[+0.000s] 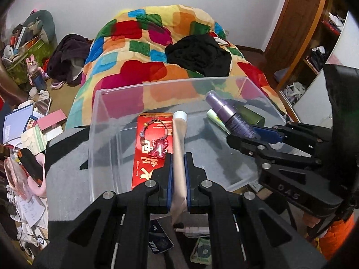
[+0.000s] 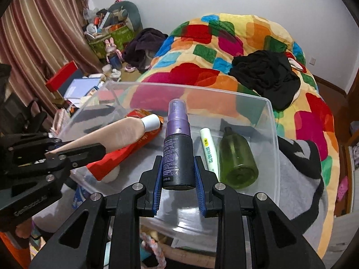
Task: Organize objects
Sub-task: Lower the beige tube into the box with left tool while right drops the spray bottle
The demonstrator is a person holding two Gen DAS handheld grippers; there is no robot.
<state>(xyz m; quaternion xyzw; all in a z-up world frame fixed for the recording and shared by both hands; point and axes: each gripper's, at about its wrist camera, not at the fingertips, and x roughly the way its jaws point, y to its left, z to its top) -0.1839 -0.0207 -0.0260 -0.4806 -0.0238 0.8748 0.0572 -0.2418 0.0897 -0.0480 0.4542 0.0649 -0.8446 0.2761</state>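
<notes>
A clear plastic bin [image 1: 157, 83] [image 2: 274, 139] rests on a grey and black blanket [image 1: 65, 157]. My left gripper [image 1: 178, 157] [image 2: 85, 148] is shut on a beige tube with a white cap [image 1: 179, 134] [image 2: 121, 132], held over the bin's left half. Shut on a purple spray bottle [image 2: 178, 123] [image 1: 226, 112], my right gripper [image 2: 178, 159] [image 1: 244, 134] holds it over the right half. Inside the bin lie a red packet [image 1: 143, 132] [image 2: 107, 161] with a pink charm [image 1: 158, 149] on it, a white-green tube [image 2: 208, 150] and a green bottle [image 2: 236, 159] on its side.
Behind the bin a bed carries a multicoloured quilt [image 1: 157, 44] and black clothes [image 1: 197, 53]. Books, boxes and papers crowd the floor at the left [image 1: 33, 123]. A wooden wardrobe [image 1: 303, 33] stands to the right and striped curtains [image 2: 33, 33] hang at the left.
</notes>
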